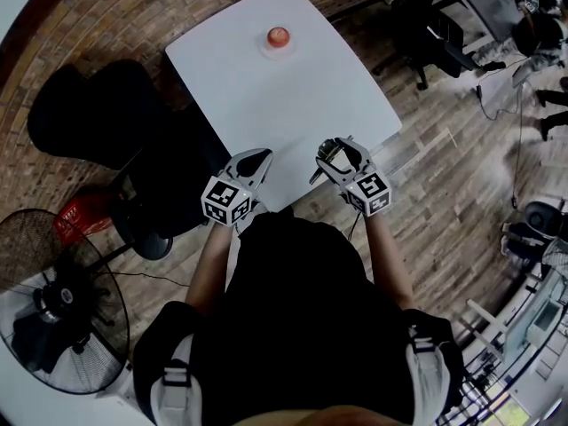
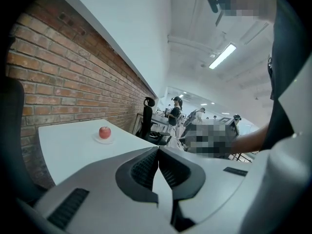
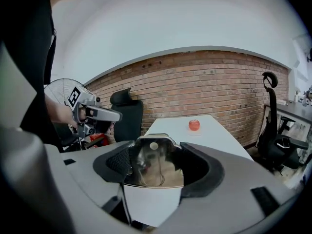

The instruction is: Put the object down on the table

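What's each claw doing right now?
Left claw: closed, empty.
Right claw: closed on a shiny metal object.

- One white bench.
- Two tools: the left tool and the right tool.
- One shiny metal object, between the right tool's jaws.
- One red apple.
- One small plate under the apple.
- Two black office chairs: the near chair left of the bench, the far chair beyond its right side.
- One floor fan.

Left claw, jaws together; apple on white table beyond.
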Demonstrator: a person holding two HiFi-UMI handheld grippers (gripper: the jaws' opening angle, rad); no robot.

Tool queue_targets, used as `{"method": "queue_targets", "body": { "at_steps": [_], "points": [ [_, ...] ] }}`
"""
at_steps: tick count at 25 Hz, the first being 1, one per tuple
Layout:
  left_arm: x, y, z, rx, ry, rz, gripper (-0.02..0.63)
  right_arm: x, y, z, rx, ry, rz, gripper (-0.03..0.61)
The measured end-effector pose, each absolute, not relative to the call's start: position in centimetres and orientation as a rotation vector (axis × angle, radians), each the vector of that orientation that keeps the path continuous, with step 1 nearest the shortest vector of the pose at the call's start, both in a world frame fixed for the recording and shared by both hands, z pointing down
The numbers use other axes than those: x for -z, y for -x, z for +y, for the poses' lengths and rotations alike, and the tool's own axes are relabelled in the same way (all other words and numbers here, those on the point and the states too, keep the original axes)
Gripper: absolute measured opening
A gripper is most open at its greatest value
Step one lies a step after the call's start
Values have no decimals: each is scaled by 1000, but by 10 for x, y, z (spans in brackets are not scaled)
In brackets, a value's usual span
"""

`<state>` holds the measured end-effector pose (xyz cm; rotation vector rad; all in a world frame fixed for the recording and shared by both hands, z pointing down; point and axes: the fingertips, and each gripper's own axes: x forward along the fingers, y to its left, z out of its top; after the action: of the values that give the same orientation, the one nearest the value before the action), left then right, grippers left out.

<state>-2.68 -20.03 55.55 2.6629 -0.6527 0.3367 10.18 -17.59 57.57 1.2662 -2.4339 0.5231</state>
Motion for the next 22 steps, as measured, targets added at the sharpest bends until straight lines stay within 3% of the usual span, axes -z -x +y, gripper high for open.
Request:
{"method": "queue_targets", "body": {
  "at_steps": [22],
  "points": [
    [-565, 67, -232, -311, -2619, -771, 20, -630, -97, -233, -525, -1212, -2346, 285]
  ]
}}
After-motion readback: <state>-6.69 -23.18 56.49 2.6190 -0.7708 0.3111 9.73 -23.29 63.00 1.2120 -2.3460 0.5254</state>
